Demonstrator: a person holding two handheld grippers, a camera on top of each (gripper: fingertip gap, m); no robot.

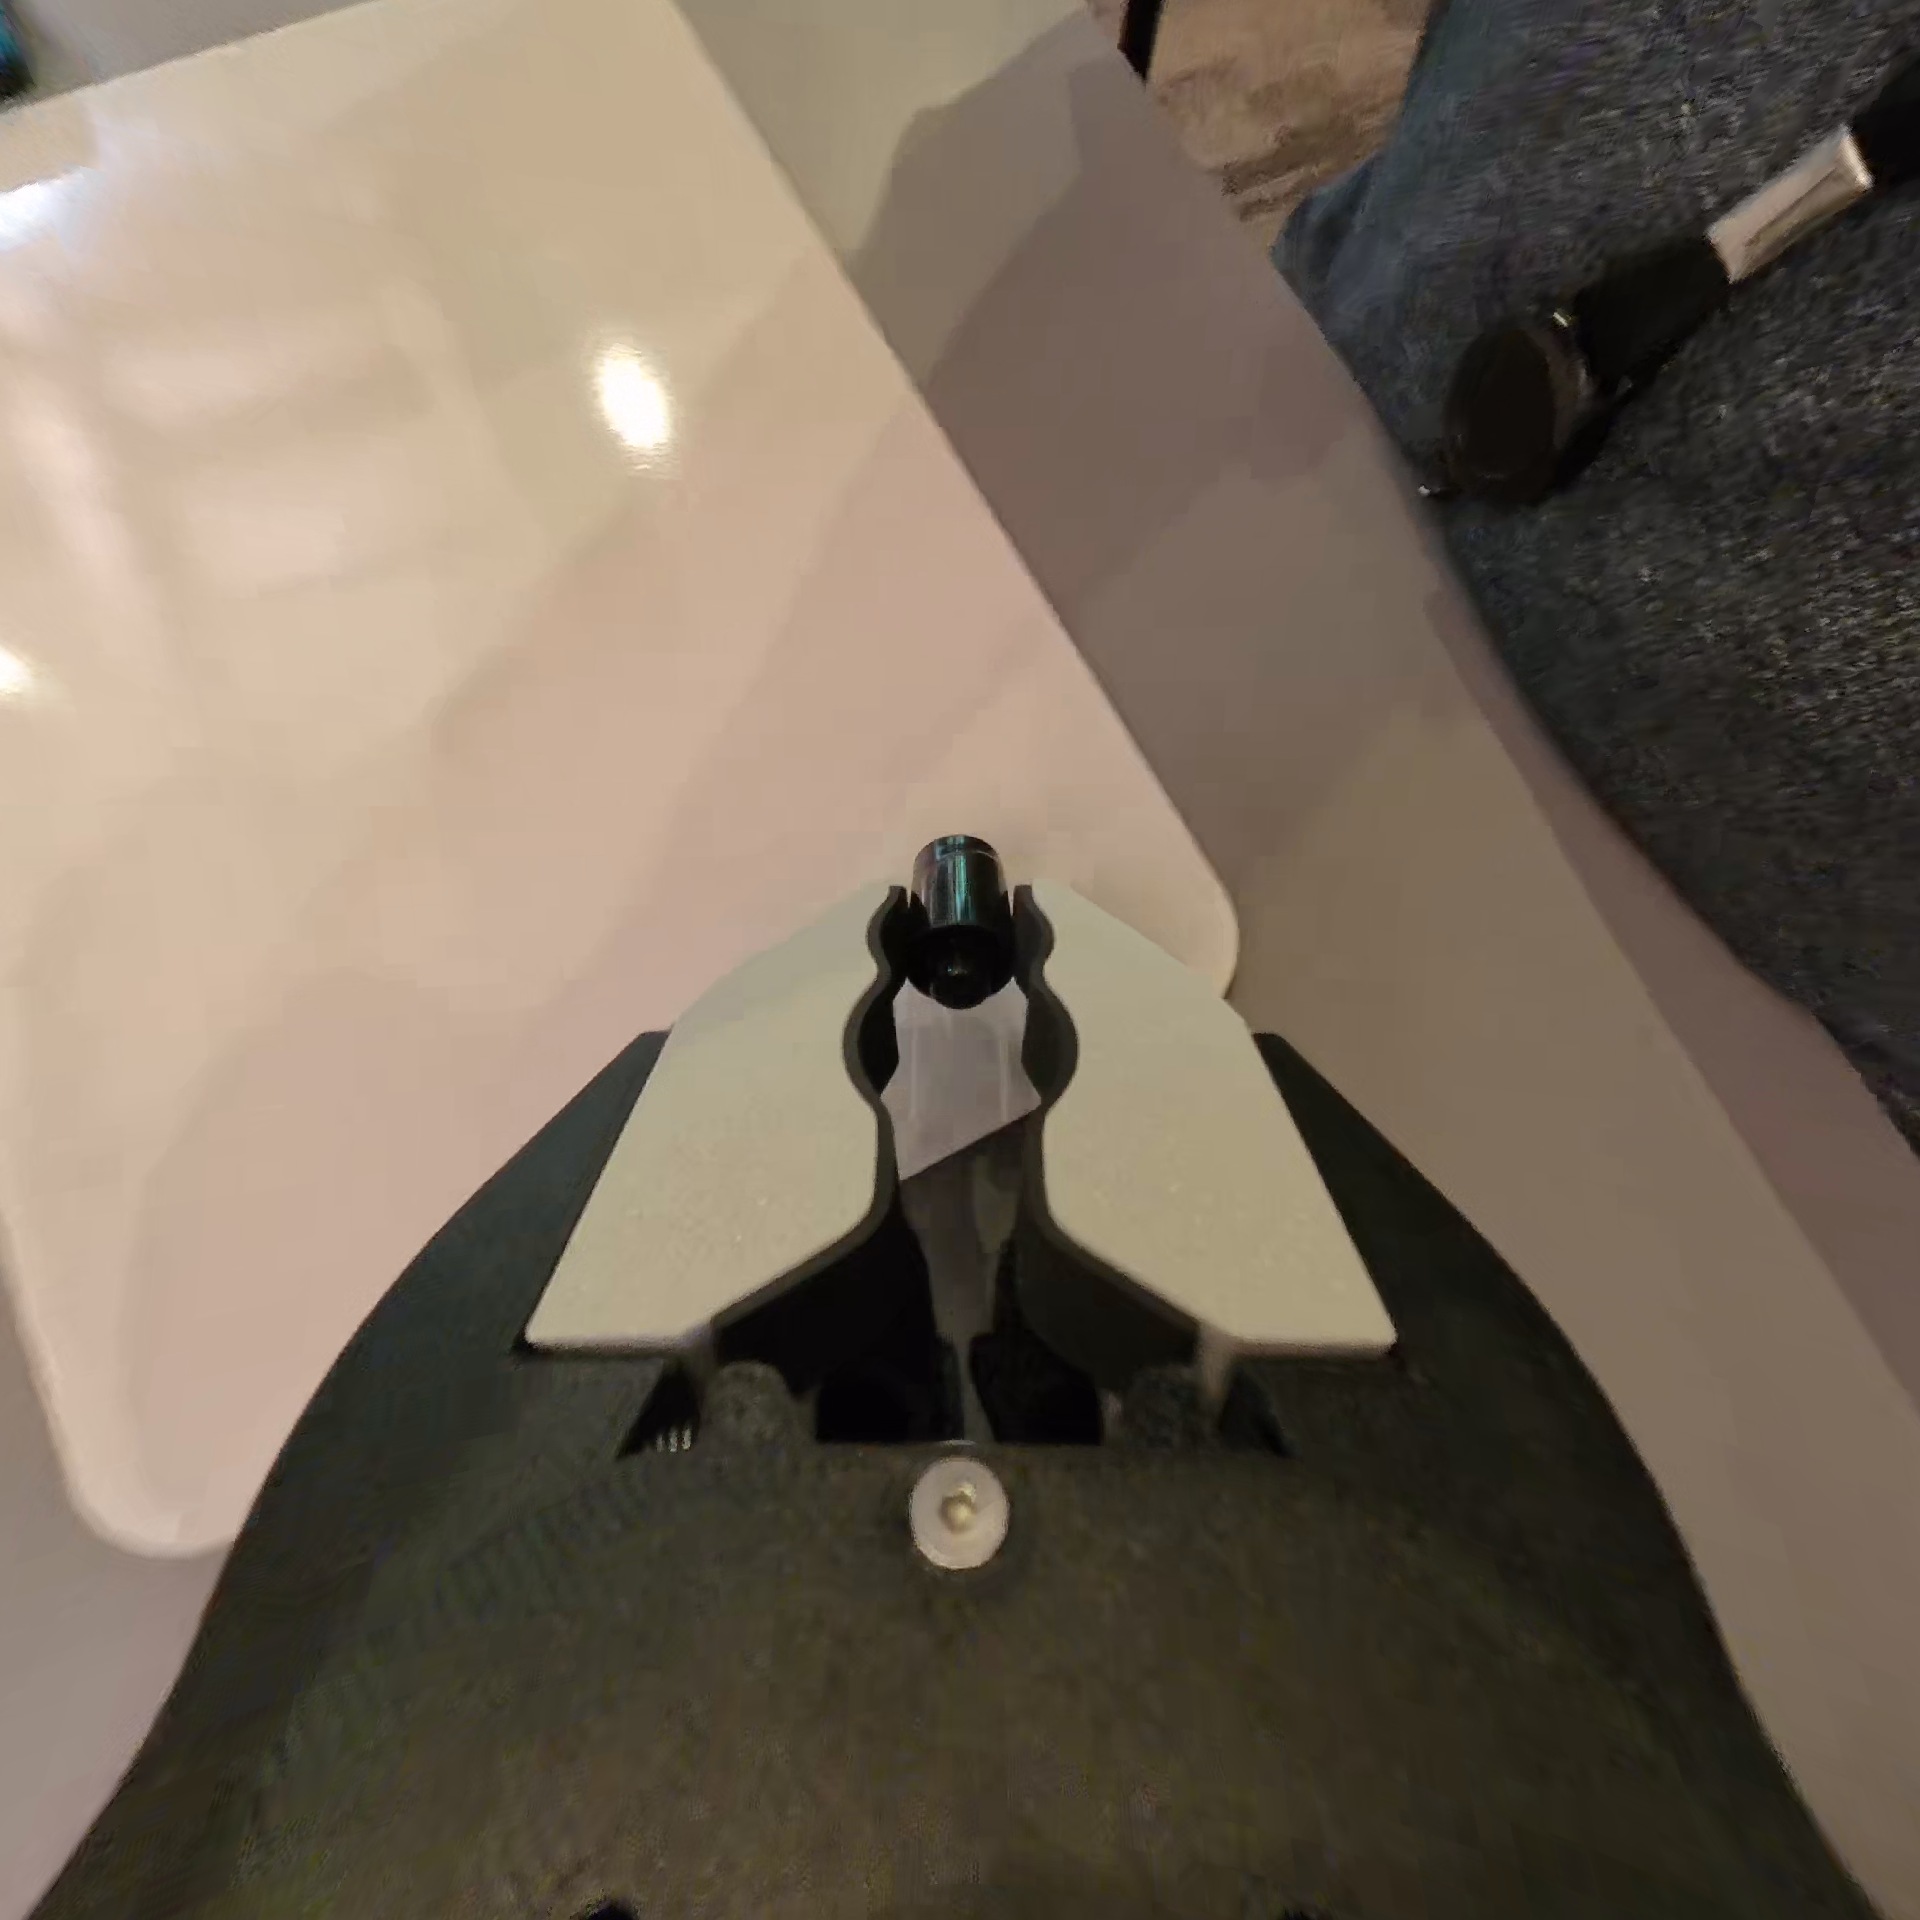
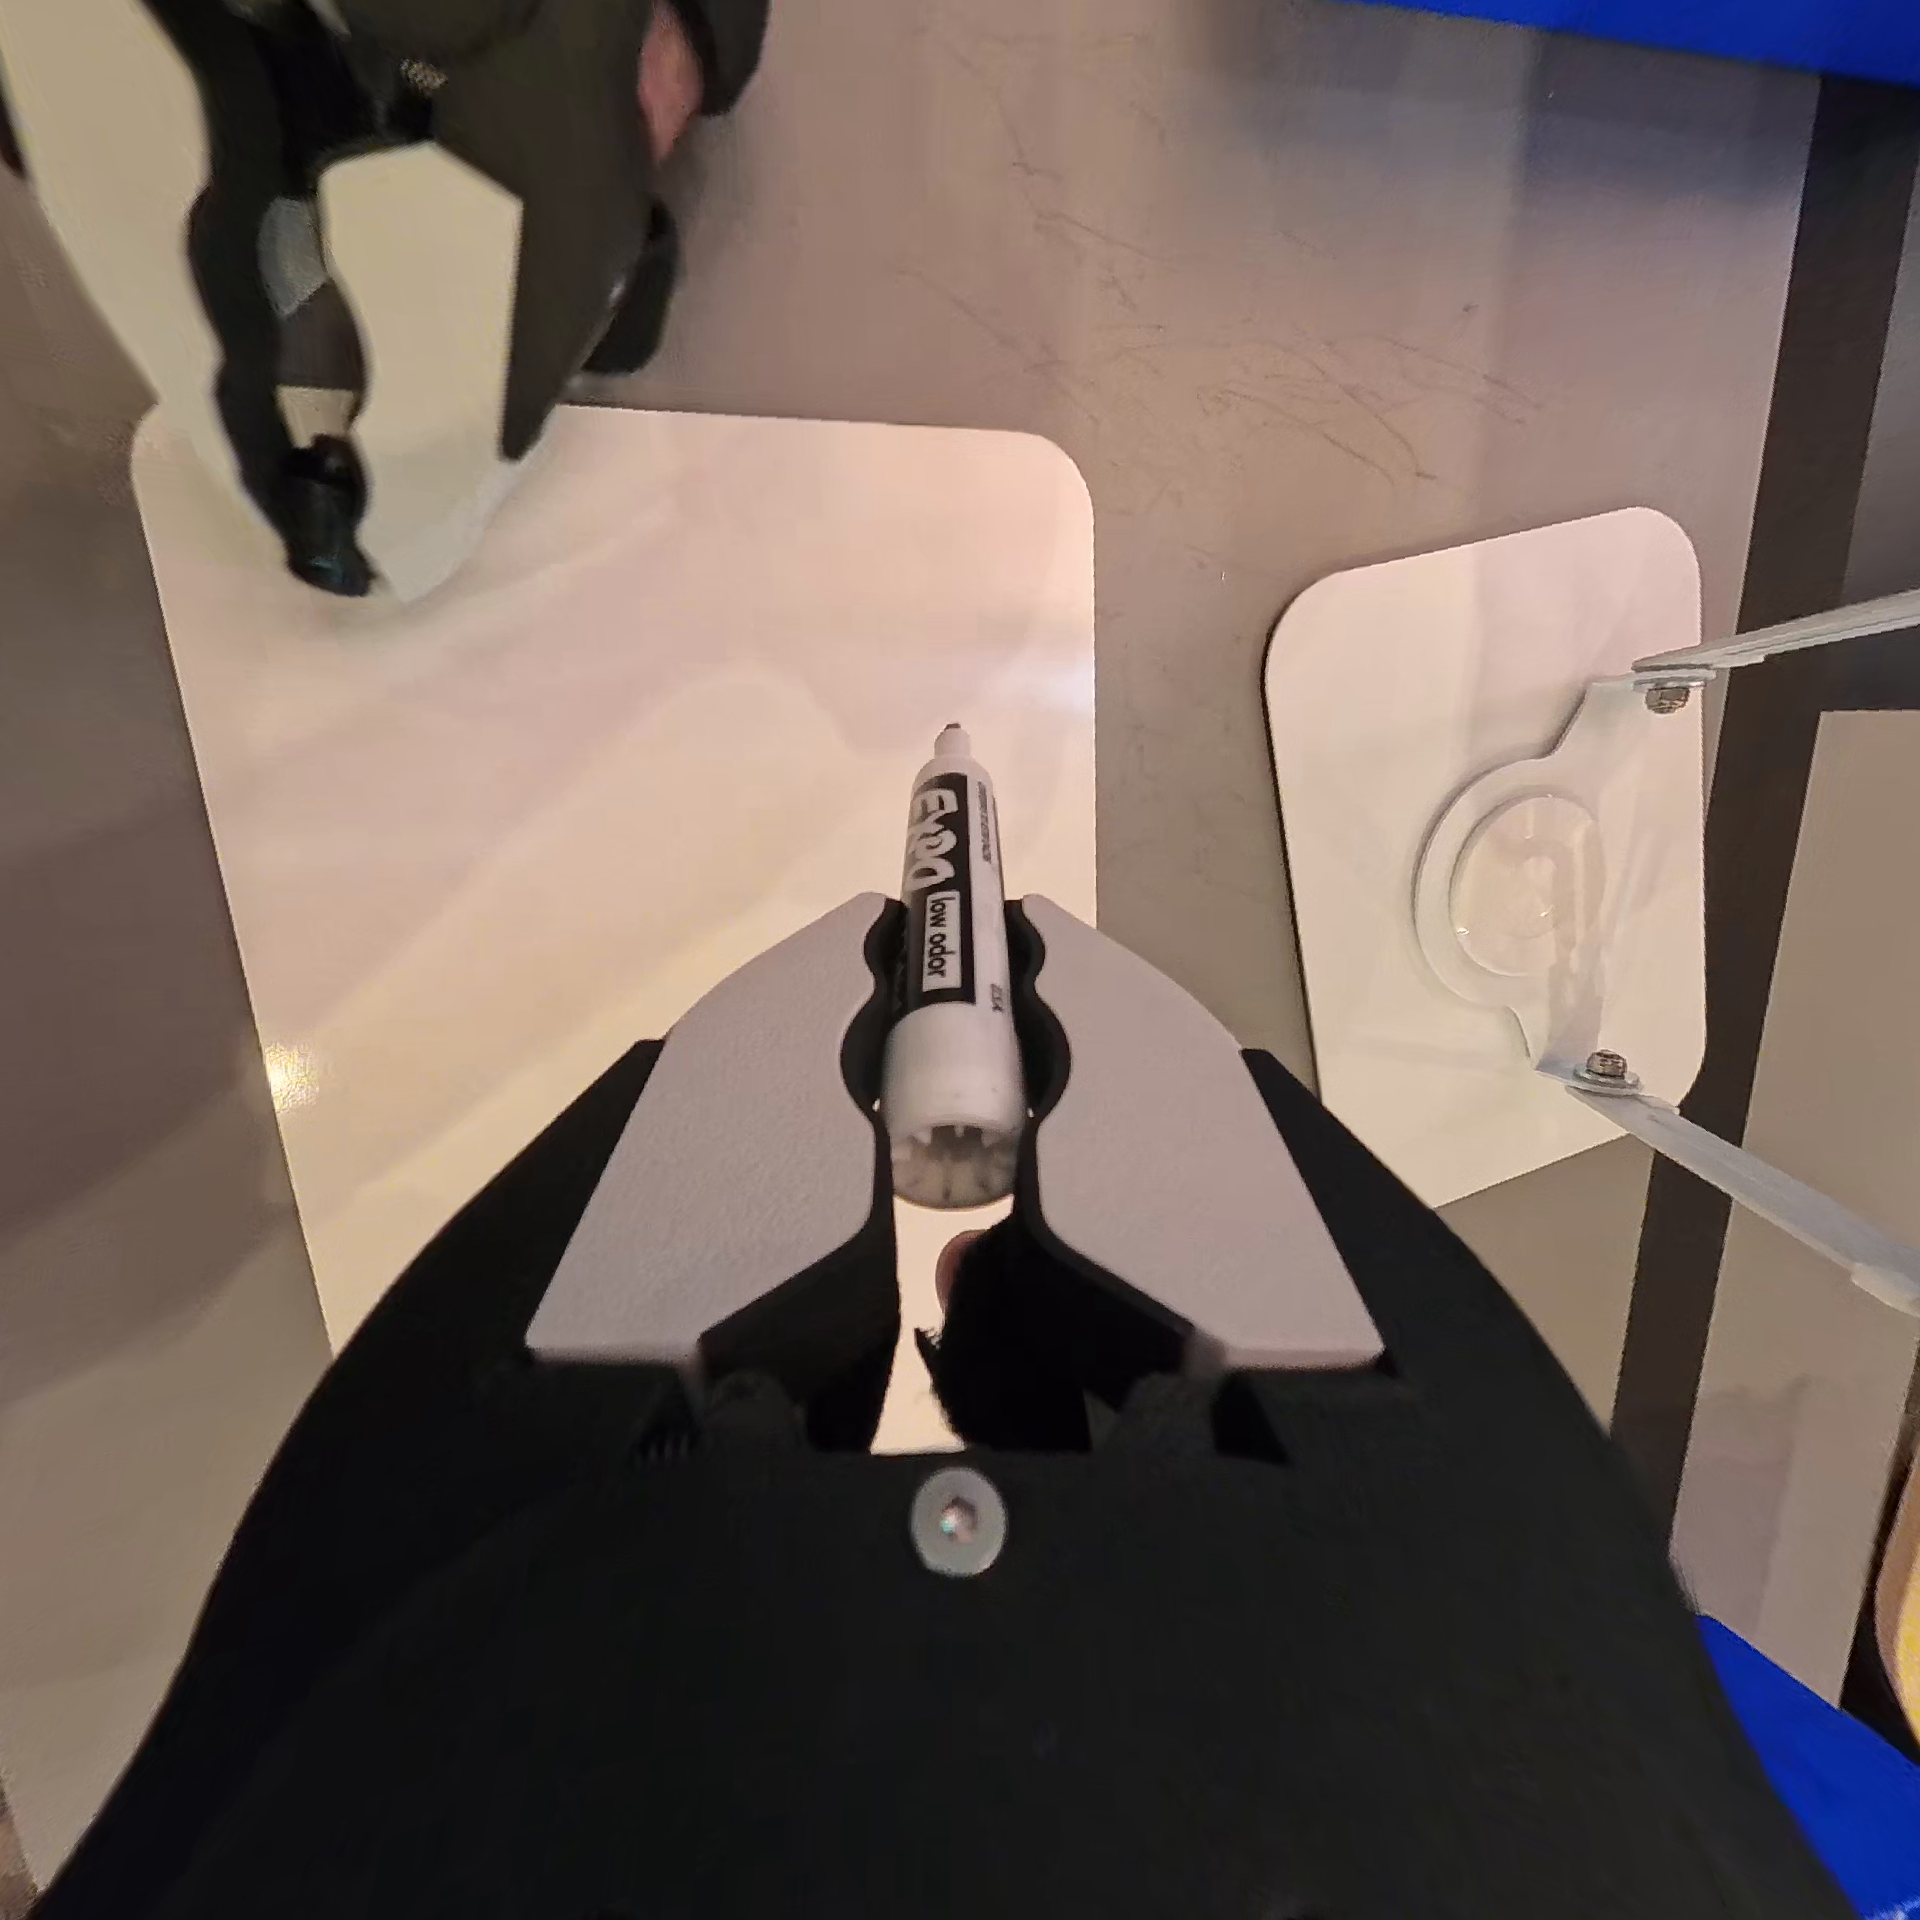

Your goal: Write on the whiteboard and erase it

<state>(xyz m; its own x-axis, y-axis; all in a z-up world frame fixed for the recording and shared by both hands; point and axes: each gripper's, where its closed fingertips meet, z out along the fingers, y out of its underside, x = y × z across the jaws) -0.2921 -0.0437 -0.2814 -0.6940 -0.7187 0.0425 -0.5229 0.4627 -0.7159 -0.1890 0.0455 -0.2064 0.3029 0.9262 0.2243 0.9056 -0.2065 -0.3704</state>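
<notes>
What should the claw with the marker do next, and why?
Probably lower the marker tip onto the whiteboard. The right claw grips it uncapped, tip over a blank board, and the left claw has the black cap.

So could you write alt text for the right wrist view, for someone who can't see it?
A black and grey claw grips an uncapped white dry-erase marker, its tip aimed at a blank whiteboard lying on a grey table. At the board's far left corner, a second claw holds a small black cap. A smaller white board lies to the right.
</notes>
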